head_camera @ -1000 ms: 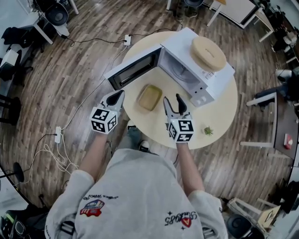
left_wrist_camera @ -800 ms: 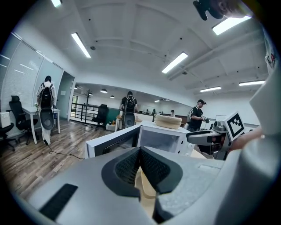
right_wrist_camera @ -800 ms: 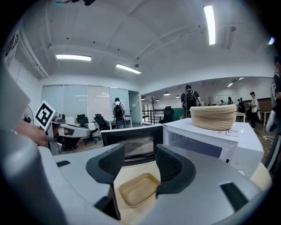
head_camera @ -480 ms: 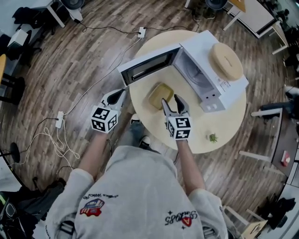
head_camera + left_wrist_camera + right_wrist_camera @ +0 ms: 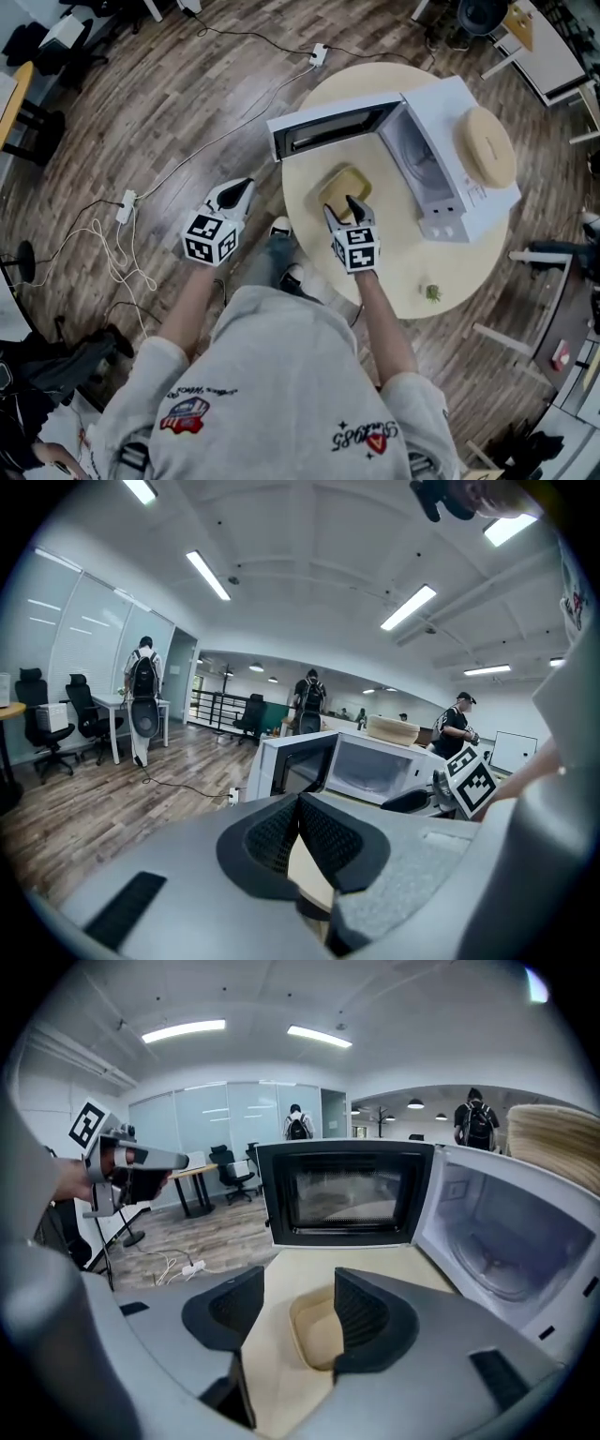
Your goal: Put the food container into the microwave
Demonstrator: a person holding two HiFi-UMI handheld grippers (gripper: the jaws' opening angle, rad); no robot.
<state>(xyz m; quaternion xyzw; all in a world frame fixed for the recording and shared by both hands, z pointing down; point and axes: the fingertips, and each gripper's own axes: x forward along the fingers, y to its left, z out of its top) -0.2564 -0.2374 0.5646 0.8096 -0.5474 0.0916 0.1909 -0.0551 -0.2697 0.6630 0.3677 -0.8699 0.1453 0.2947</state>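
A: Why is the left gripper [image 5: 241, 187] off to the side?
B: Spare hand, I'd say. Its jaws are pressed together on nothing, and it hangs over the floor just beside the table [image 5: 394, 272], clear of the work

A: And the right gripper [image 5: 298, 1290]?
B: That one does the job. Its jaws have just been opening and stand wide apart, pointing down at the container [image 5: 314, 1330]. They're wide, I'd guess, so they can straddle it

A: Where does the container lie relative to them?
B: On the table, in the gap between the two jaws, but nearer the jaw at the right of the right gripper view, which hides that side of it. The other jaw has bare table between it and the rim. Neither pad looks to be pressing on it, so nothing is gripped yet. In the head view the tips sit over its near edge

A: Is it empty?
B: As far as shows, yes: shallow, beige, no lid

A: And beyond?
B: The microwave [image 5: 455, 187], its door [image 5: 328, 131] swung fully out so the cavity is free. The container sits just before that opening, between door and cavity, so it looks a short carry. A round wooden disc [image 5: 487, 145] rests on top of the microwave, out of the path
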